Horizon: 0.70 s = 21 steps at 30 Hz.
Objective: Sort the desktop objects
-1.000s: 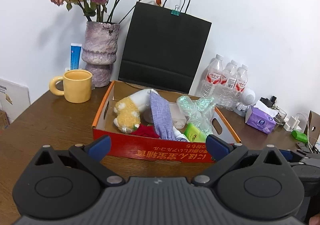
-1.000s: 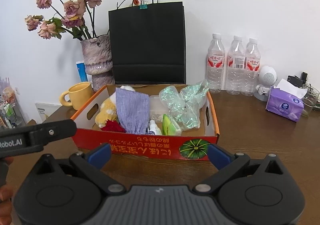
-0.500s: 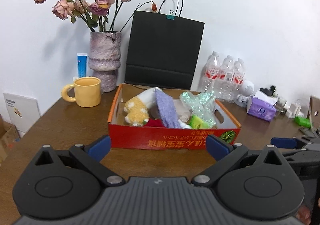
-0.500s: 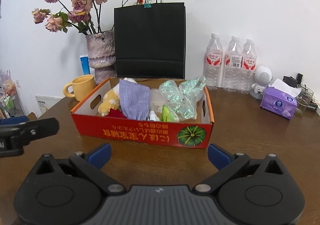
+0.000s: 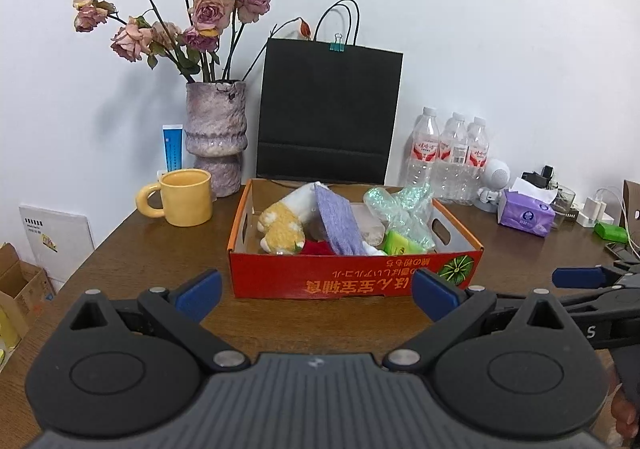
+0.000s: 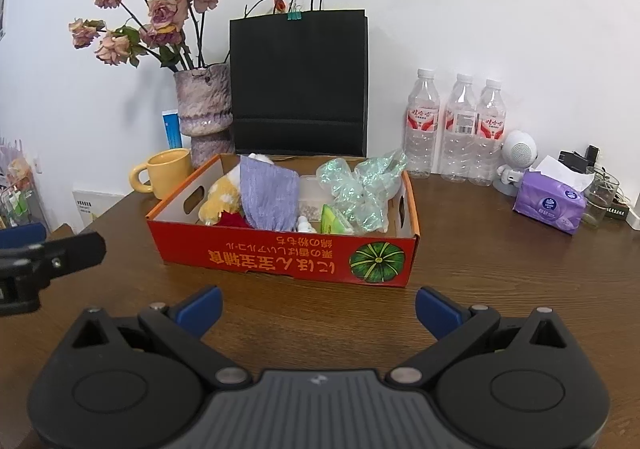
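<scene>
desktop objects are being kept together in a red cardboard box (image 5: 352,281) that is standing near the middle of the brown wooden table (image 6: 500,269), in front of a black paper bag (image 6: 300,81). a vase of dried roses (image 5: 216,137) is being seen left of the bag, and a yellow mug (image 5: 186,198) is sitting just beside the box's left wall. three water bottles (image 6: 456,129) are lined up to the right of the bag, with a purple tissue pack (image 6: 550,201) further right. inside the box, a lilac cloth (image 6: 268,199) is being draped against a yellow plush toy (image 5: 282,227); crumpled green film (image 6: 360,189) is lying on the right side, and a small green packet (image 5: 402,243) is lying near the front wall. the left gripper (image 5: 316,295) is being held released, spread wide and grasping nothing, before the box. the right gripper (image 6: 318,307) is likewise being held released and empty, apart from the box.
</scene>
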Tool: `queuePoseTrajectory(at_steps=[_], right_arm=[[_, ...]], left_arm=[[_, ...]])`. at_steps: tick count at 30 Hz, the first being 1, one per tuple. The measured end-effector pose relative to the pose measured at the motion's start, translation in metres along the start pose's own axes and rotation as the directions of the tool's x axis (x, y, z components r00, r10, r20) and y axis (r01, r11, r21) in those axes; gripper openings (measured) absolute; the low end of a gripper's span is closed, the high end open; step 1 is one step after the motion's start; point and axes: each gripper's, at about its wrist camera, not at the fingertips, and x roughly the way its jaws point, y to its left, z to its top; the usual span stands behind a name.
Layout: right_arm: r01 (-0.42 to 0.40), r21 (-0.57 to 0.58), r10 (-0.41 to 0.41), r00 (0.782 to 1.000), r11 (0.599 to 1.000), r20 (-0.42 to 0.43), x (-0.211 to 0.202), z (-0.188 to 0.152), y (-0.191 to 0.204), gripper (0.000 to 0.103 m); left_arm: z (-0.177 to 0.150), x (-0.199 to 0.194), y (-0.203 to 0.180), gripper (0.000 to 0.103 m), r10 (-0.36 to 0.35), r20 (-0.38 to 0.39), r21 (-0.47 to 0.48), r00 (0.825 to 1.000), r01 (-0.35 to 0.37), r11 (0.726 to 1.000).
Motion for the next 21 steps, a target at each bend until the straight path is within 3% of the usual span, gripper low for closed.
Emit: queuePoseTrajectory(at_steps=[21], right_arm=[[-0.006, -0.011, 0.006, 1.0, 1.0, 0.0, -0.0022, -0.0028, 0.0047, 0.103]], left_arm=[[-0.0054, 0.0055, -0.0045, 0.103, -0.009, -0.024, 0.015, 1.0, 0.01, 1.0]])
